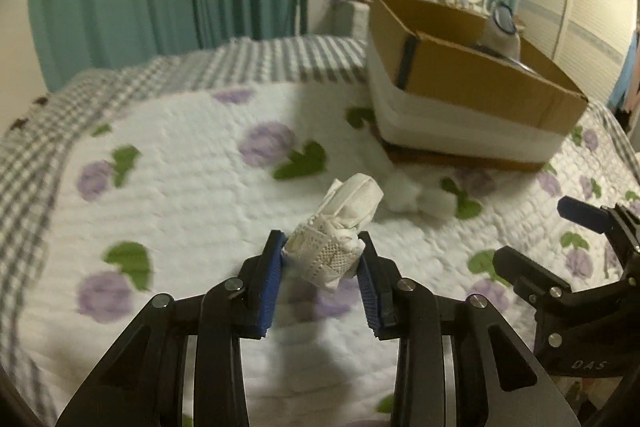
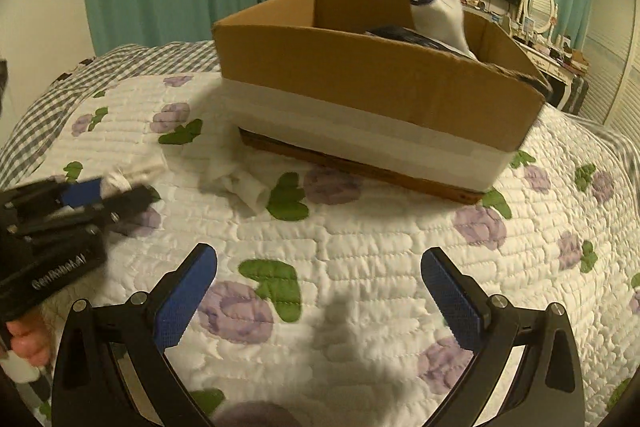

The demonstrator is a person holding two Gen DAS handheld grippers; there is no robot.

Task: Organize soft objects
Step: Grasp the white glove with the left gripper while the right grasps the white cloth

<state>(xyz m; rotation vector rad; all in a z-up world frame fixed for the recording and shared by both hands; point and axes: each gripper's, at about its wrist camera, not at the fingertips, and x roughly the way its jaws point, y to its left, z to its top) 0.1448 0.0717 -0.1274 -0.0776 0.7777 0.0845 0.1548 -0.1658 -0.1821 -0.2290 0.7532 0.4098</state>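
White mesh sock bundle [image 1: 338,247] sits clamped between the left gripper [image 1: 322,259] pads; right gripper [image 2: 320,291] gapes wide over the quilted bedspread [image 2: 360,227].

Two grippers show: the left gripper [image 1: 322,259] and the right gripper [image 2: 318,291]. Ahead of them sits one cardboard box [image 2: 360,67]. Two white socks are out: one rolled sock [image 1: 340,239] between the left fingers, one loose sock [image 2: 240,183] beyond.

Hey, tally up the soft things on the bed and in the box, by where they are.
Held in the left tongs: 1 white sock bundle
Loose on the quilt: 1 white sock
In the cardboard box: 1 white sock with dark cuff
Total: 3
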